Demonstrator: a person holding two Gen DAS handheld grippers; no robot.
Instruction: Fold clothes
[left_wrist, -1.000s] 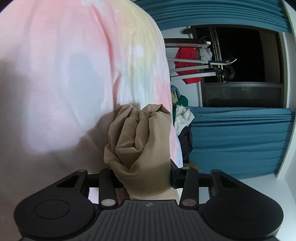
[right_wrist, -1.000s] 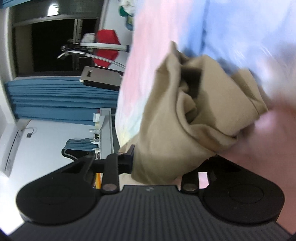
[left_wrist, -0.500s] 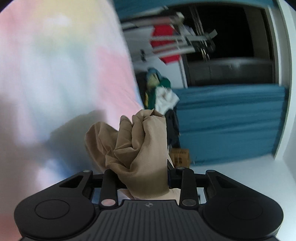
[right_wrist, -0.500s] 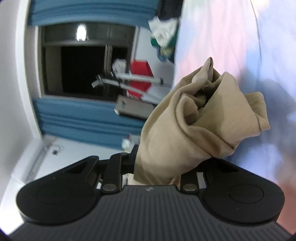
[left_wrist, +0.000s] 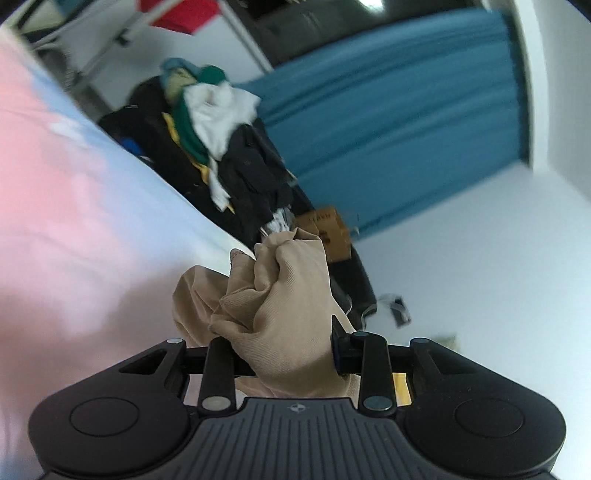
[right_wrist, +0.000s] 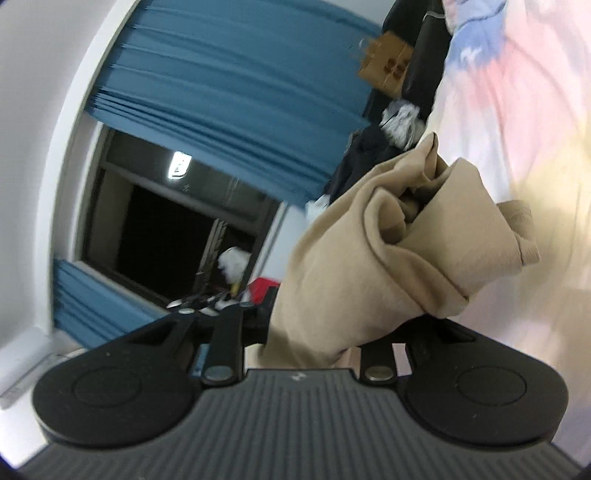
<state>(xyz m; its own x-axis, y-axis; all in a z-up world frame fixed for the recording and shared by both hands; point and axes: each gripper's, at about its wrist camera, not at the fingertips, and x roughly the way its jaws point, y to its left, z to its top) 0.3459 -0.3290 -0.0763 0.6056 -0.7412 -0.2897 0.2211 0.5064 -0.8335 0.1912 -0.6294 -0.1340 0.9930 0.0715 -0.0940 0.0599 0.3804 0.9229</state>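
A tan garment (left_wrist: 273, 314) is bunched between the jaws of my left gripper (left_wrist: 284, 354), which is shut on it and holds it up beside the pastel tie-dye sheet (left_wrist: 74, 229). In the right wrist view the same tan garment (right_wrist: 373, 266) hangs bunched from my right gripper (right_wrist: 314, 343), also shut on it. Its ribbed hem (right_wrist: 521, 236) hangs to the right over the pastel sheet (right_wrist: 524, 110). The fingertips of both grippers are hidden by cloth.
A pile of mixed clothes (left_wrist: 210, 136) lies on a dark seat past the bed edge, with a cardboard box (left_wrist: 328, 236) and teal curtains (left_wrist: 388, 122) behind. A drying rack with a red item (left_wrist: 177, 14) stands at the back. A dark window (right_wrist: 166, 229) shows at left.
Both grippers have lifted and swung with the tan garment. The views turned away from the sheet toward the curtains, clothes pile and window. The grips have not changed.
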